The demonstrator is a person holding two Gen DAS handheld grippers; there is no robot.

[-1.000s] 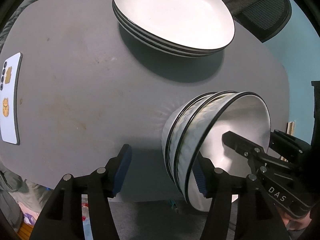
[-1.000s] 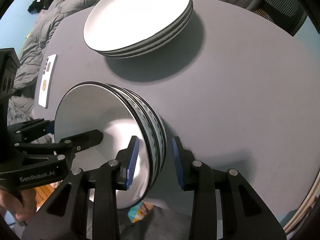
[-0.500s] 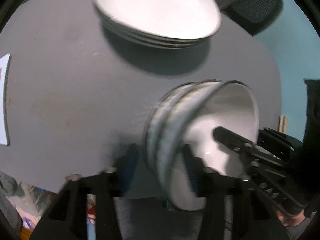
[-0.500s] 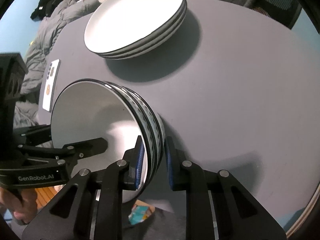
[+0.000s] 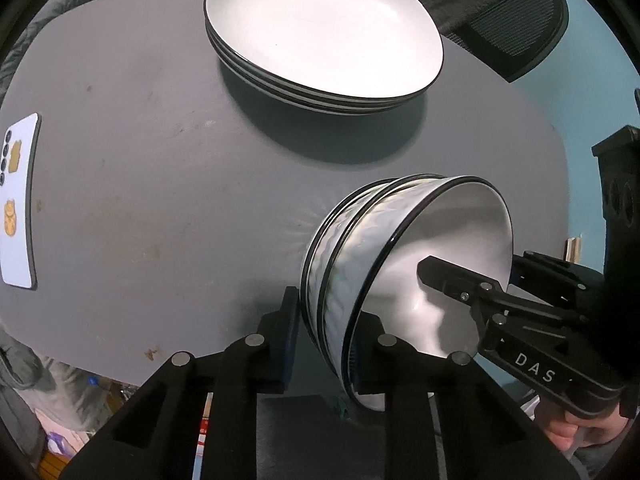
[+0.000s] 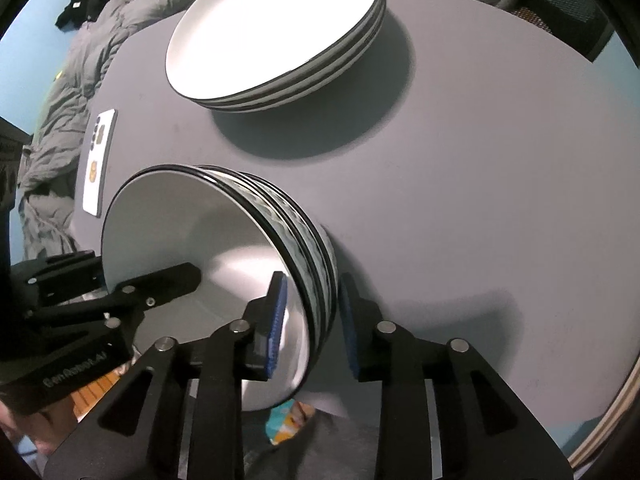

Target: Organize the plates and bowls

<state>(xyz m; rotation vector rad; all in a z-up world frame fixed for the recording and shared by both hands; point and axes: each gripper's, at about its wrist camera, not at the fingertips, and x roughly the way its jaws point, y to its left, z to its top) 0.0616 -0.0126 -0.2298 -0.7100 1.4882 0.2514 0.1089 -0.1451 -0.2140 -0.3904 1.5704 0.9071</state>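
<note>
A nested stack of white bowls [image 5: 352, 248] with black rims and wavy outer walls stands near the front edge of the grey table [image 5: 140, 160]. My left gripper [image 5: 326, 312] straddles its near rim, one finger outside and one inside. Its jaws are closing and the pads press on the rim. My right gripper [image 6: 311, 280] straddles the opposite rim of the bowl stack [image 6: 304, 232]. Its jaws are opening, and the blue pads [image 6: 278, 320] stand slightly off the rim between them. A stack of white plates [image 5: 324, 28] with black rims sits farther back.
A white phone [image 5: 18, 200] lies face down at the table's left edge. A black mesh chair [image 5: 512, 20] stands behind the table, and a grey jacket [image 6: 68, 88] lies beyond its left side. A hand [image 5: 576, 432] holds the right gripper's handle.
My left jaws went from wide apart to closed on the bowl stack's rim. My right jaws squeezed the rim, then eased apart again. The bowl stack stayed roughly in place.
</note>
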